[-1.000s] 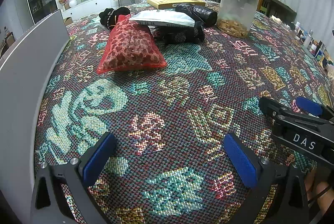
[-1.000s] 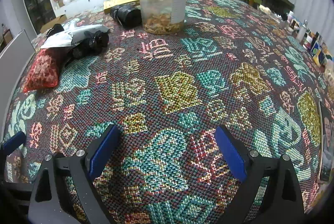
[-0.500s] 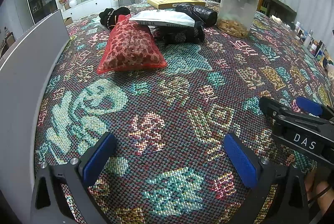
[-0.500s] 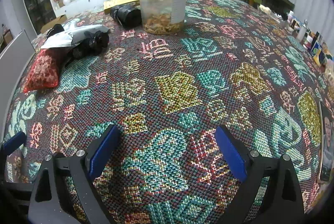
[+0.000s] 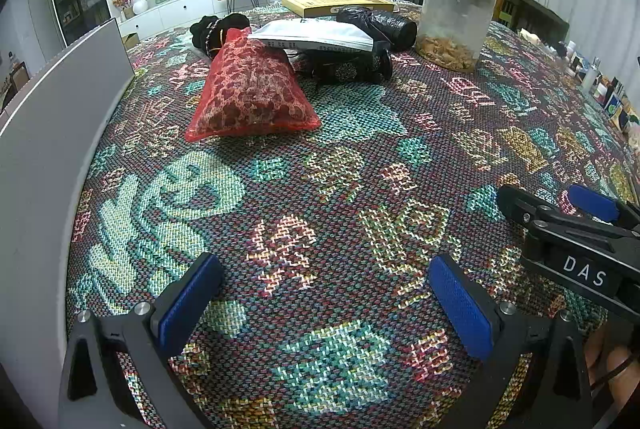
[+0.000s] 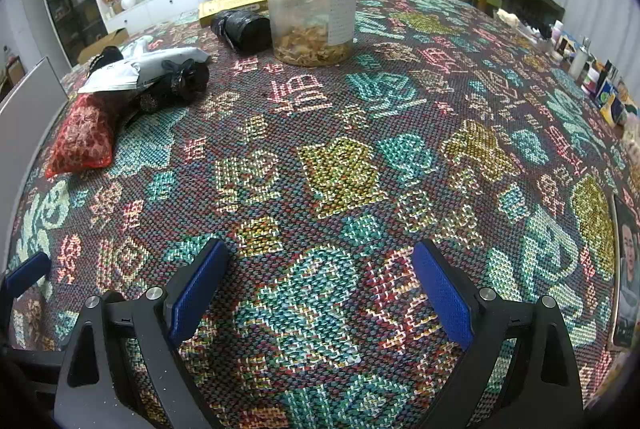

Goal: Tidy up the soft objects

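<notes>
Meanwhile, from the left wrist: left gripper (image 5: 324, 297), jaws wide and empty, low over the patterned tabletop (image 5: 400, 133); the red mesh pouch (image 5: 250, 95) lies well ahead, a white packet (image 5: 316, 37) leaning over it, liable to slide if the pouch is pulled. "DAS" marks the right gripper (image 5: 576, 225).

From the right wrist: right gripper (image 6: 320, 289), jaws wide, empty; jar (image 6: 312, 3) label unreadable.

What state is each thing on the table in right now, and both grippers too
left gripper: open, empty
right gripper: open, empty
red mesh bag: full, lying flat
white pouch: lying across black bundles
clear jar: upright, lid on, partly filled
black bag roll: lying beside jar
</notes>
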